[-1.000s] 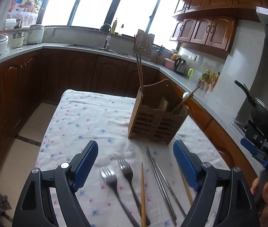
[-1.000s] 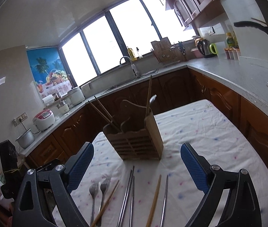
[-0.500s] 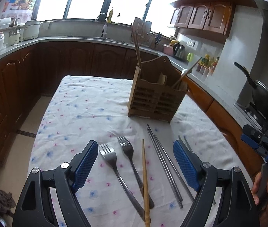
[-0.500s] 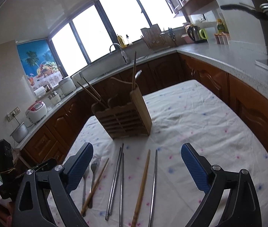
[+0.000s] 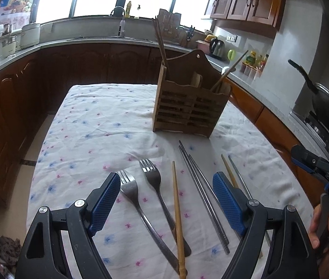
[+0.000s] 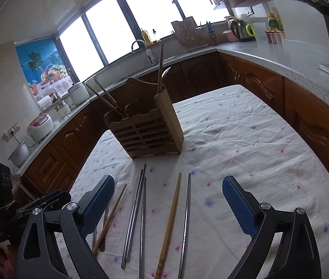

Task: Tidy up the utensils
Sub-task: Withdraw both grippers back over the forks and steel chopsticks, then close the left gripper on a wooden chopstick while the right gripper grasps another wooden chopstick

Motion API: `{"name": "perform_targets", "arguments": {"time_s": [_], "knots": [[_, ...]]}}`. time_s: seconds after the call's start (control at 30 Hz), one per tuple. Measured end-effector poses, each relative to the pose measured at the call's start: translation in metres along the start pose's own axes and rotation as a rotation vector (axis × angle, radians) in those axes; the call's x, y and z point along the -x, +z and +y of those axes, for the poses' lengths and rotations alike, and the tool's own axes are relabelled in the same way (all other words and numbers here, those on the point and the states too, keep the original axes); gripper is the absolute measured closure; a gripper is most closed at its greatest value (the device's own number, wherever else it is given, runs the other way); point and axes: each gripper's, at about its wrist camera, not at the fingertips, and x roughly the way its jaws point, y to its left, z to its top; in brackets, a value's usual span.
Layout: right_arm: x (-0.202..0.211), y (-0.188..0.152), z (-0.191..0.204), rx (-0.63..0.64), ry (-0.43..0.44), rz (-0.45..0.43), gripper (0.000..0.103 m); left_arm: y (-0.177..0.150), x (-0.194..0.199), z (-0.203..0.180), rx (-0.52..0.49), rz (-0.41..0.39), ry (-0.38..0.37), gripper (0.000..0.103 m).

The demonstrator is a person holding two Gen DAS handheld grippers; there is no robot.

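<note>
A wooden utensil holder (image 5: 188, 107) stands on the floral tablecloth (image 5: 99, 125), with chopsticks and a spoon sticking out; it also shows in the right wrist view (image 6: 147, 132). In front of it lie two metal forks (image 5: 155, 181), a wooden chopstick (image 5: 177, 211), a pair of metal chopsticks (image 5: 201, 193), and another wooden chopstick (image 6: 170, 223) beside a metal one (image 6: 186, 218). My left gripper (image 5: 166, 202) is open and empty, low over the forks. My right gripper (image 6: 167, 207) is open and empty, low over the chopsticks.
Dark wooden cabinets and a grey counter (image 6: 280, 55) wrap around the table. A kettle (image 6: 239, 30) and bottles stand on the counter, and a black pan (image 5: 327, 102) sits on the stove at right. The table's left edge (image 5: 39, 153) drops to the floor.
Both grippers have tilted down and come lower toward the utensils on the cloth. Both stay open and empty. Nothing on the table has moved.
</note>
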Motion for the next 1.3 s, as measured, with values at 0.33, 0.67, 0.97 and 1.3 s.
{"name": "perform_targets", "arguments": {"time_s": [0.33,0.67,0.97,1.3], "knots": [[-0.014,0.000,0.002,0.025,-0.015,0.030,0.008,0.005,-0.029,-0.017,-0.073,0.063,-0.003,0.023],[-0.034,0.000,-0.005,0.032,-0.030,0.089,0.036,0.009,-0.065,-0.032,-0.134,0.144,-0.020,0.046],[-0.055,0.003,0.002,0.051,0.018,0.144,0.053,0.014,-0.108,-0.040,-0.180,0.243,-0.020,0.064],[-0.096,-0.002,0.006,0.113,0.012,0.261,0.073,0.016,-0.145,-0.037,-0.152,0.324,-0.024,0.081]]}}
